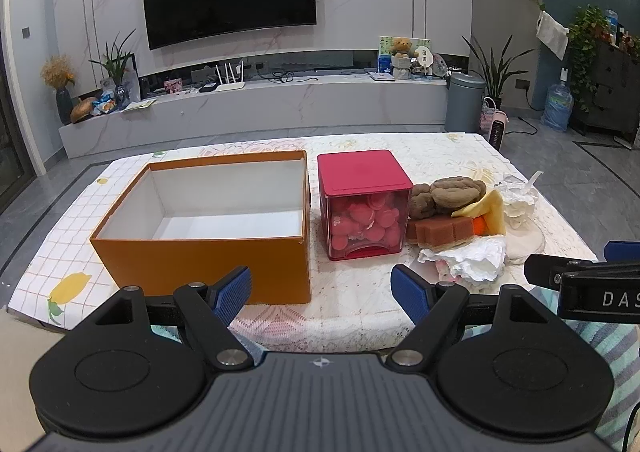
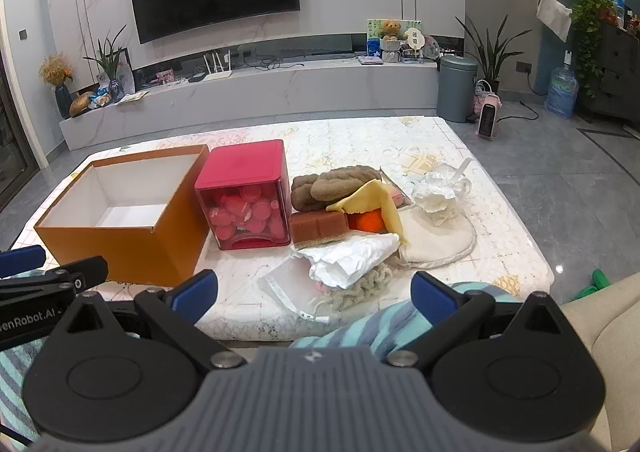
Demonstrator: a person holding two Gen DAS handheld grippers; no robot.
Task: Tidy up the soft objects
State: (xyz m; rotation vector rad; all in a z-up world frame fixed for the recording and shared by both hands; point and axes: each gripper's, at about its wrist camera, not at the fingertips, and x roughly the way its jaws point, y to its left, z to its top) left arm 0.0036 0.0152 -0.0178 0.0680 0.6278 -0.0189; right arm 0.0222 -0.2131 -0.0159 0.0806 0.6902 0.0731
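- Left gripper (image 1: 321, 294) and right gripper (image 2: 315, 292) are hovering over the table's (image 2: 500, 212) near edge, tongs apart, gripping nothing.
- Soft pile (image 2: 360, 220) is lying toward the right edge, beside the red box (image 2: 246, 196); orange box (image 2: 120, 228) is sitting left.

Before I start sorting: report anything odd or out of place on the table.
Only the soft items stand out: heaped untidily right of the red container, while the orange box sits empty.
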